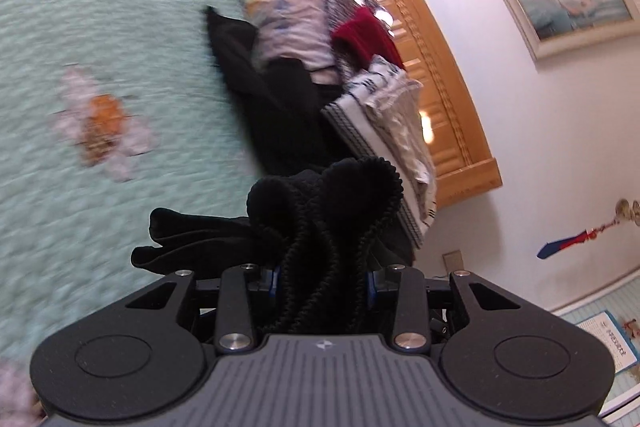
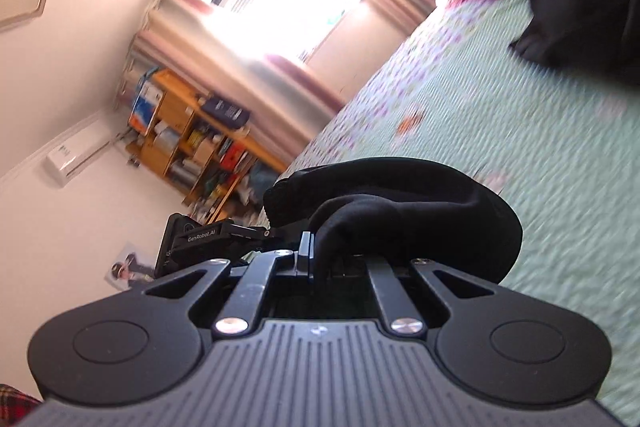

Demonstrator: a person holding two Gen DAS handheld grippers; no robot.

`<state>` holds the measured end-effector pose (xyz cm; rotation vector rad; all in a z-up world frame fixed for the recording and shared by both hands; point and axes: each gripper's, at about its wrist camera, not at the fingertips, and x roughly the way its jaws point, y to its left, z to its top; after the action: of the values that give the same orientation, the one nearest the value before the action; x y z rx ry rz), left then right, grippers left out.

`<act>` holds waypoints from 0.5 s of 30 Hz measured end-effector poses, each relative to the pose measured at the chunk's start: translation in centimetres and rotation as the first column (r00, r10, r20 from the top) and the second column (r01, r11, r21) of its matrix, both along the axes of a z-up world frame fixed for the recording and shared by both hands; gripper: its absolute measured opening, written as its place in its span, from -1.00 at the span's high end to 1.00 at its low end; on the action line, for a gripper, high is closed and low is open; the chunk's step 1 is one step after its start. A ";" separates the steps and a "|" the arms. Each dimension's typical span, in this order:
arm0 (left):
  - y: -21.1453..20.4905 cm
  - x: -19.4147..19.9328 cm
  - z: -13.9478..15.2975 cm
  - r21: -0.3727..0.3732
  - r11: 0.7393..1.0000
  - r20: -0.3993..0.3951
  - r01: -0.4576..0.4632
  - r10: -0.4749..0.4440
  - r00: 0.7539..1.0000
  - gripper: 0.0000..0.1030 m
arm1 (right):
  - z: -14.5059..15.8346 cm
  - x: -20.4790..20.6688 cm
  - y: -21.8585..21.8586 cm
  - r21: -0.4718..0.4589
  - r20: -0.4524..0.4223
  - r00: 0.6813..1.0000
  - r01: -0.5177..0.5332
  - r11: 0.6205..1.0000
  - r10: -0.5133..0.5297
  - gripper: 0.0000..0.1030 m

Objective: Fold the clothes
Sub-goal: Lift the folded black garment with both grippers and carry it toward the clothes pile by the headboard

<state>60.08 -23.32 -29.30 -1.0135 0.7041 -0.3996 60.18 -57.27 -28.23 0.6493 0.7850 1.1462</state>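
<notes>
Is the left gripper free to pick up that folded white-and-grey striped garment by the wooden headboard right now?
Probably not. The left gripper is shut on a bunched black knit garment, so its jaws are full. The striped garment lies beyond it, uncovered.

Black garment bunched, ribbed edge up, above green bedspread; other end seemingly same piece.

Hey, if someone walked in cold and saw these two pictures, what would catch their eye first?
Probably the black garment bunched right up front, clamped in the left tool and likewise in the right tool. Behind it spreads the mint floral bedspread, with a heap of clothes against the wooden headboard.
</notes>
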 end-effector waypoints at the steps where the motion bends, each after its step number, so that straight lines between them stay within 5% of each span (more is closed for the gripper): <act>1: -1.4 2.2 0.4 -0.001 1.000 0.008 0.020 -0.020 1.000 0.26 | 0.4 1.3 -1.2 -0.002 0.008 1.000 0.027 1.000 -0.027 0.89; 6: -7.5 13.4 3.2 -0.027 0.994 0.013 0.105 -0.104 0.994 0.26 | 3.2 8.6 -6.7 -0.011 0.038 0.987 0.159 0.987 -0.159 0.89; 11: -14.4 25.9 11.9 0.142 0.981 0.104 0.132 -0.147 0.984 0.25 | 8.6 17.1 -10.9 0.013 0.117 0.944 0.310 0.951 -0.309 0.88; 15: -19.3 35.2 15.4 0.351 0.936 0.136 0.023 -0.075 0.988 0.09 | 12.0 24.6 -15.5 0.080 0.152 0.859 0.482 0.872 -0.489 0.88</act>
<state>95.28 -42.58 -13.92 -0.6237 0.6399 -0.3730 84.77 -72.80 -16.26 0.7229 0.4168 0.7377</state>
